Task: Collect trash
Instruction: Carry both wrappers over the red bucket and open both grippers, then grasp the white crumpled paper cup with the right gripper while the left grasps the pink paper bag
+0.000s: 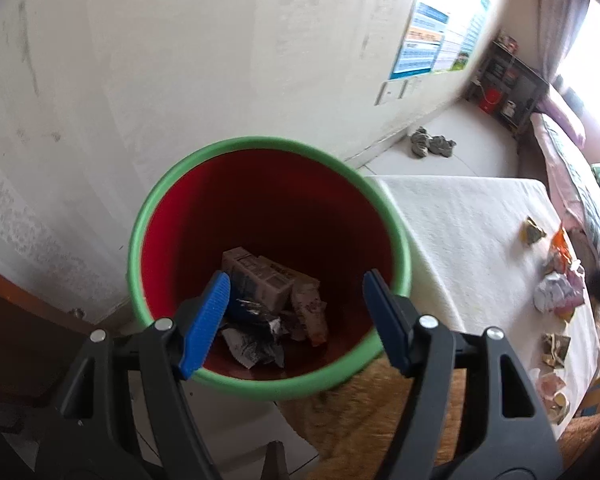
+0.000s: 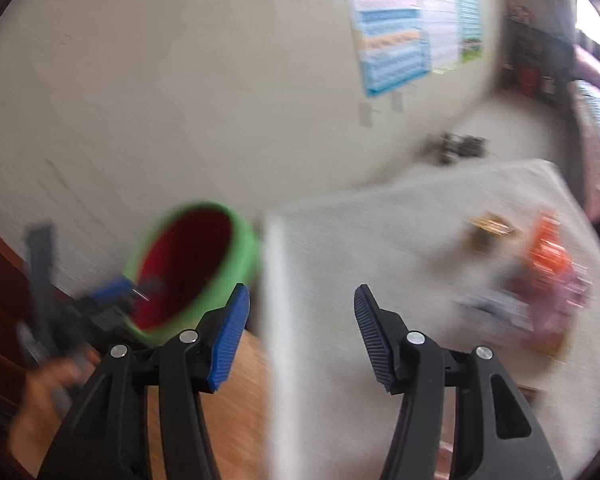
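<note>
Left gripper (image 1: 296, 300) poised over a red bin with a green rim (image 1: 220, 380), centre of the left wrist view; jaws standing fairly wide, nothing between the blue pads, no contact with the rim. In the bottom of the bin: a crushed carton (image 1: 256, 276) and crumpled wrappers (image 1: 256, 340), lying in a loose heap. To the right of the bin, a table under a white cloth (image 1: 460, 232); more trash scattered along its right edge: a small yellowish scrap (image 1: 532, 232), an orange packet (image 1: 561, 248), a crumpled white and pink wrapper (image 1: 556, 294), further bits lower right (image 1: 556, 350). Grey rags on the floor (image 1: 432, 146) near the wall, upper right. Poster on the wall (image 1: 436, 40), top right; dark shelf (image 1: 508, 84) beyond it. Right wrist view heavily blurred. Right gripper (image 2: 302, 304) in the lower middle, above the near corner of the cloth-covered table (image 2: 380, 240); jaws apart and opening a touch more, nothing held between them. Bin (image 2: 244, 248) seen at left centre of that view, just beside the table edge, with the other gripper (image 2: 112, 292) at its left rim and the hand (image 2: 44, 396) holding it at lower left. Orange packet (image 2: 548, 252) and pinkish wrappers (image 2: 556, 304) smeared at right, yellowish scrap (image 2: 492, 226) just left of them; details not readable through the blur.
</note>
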Available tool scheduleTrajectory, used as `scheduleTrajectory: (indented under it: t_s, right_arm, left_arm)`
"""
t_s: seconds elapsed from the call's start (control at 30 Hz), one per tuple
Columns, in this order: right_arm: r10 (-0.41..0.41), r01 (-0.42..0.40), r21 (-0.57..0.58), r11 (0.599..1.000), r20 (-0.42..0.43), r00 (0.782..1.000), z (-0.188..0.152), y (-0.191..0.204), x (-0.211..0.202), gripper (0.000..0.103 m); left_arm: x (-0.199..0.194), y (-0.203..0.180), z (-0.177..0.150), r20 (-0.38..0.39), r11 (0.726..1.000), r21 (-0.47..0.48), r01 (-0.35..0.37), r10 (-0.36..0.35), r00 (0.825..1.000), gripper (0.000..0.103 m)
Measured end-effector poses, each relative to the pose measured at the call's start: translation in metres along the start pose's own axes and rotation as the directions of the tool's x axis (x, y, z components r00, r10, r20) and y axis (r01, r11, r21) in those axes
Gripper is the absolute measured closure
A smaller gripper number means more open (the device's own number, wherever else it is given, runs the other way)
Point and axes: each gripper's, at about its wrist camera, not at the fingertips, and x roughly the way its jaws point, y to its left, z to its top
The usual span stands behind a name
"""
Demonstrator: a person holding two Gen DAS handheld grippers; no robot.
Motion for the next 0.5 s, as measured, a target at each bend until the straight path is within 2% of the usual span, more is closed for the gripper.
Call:
scheduleTrajectory:
  t_s: [0.1, 0.2, 0.3, 0.37, 0.5]
  right_arm:
    - [-0.094, 0.096, 0.016, 0.995, -0.128, 0.987, -0.03, -0.053, -0.009, 0.039]
    - [-0.127, 0.148, 0.057, 0.987, -0.273, 0.954, -0.069, -0.095, -0.01, 0.039]
    - [-0.017, 0.091, 0.18, 0.979, -0.376, 0.927, -0.101, -0.117, -0.004, 0.039]
    - [0.059, 0.029, 0.211, 0.977, -0.398, 0.916, -0.113, -0.115, 0.0, 0.034]
    - [0.031, 0.019, 0.109, 0.994, -0.44, 0.897, -0.125, -0.099, 0.002, 0.03]
  left_arm:
    - [-0.006, -0.02, 0.0, 0.004, 0.999, 0.025, 0.038, -0.038, 0.999, 0.037]
    - [-0.011, -0.05, -0.003, -0.001, 0.992, 0.088, 0.085, -0.085, 0.996, 0.037]
    - [-0.014, -0.083, -0.009, -0.013, 0.979, 0.173, 0.11, -0.109, 0.994, 0.037]
    - [-0.013, -0.102, -0.012, -0.035, 0.969, 0.208, 0.135, -0.131, 0.991, 0.037]
    - [-0.01, -0.133, -0.021, -0.071, 0.949, 0.266, 0.171, -0.157, 0.985, 0.036]
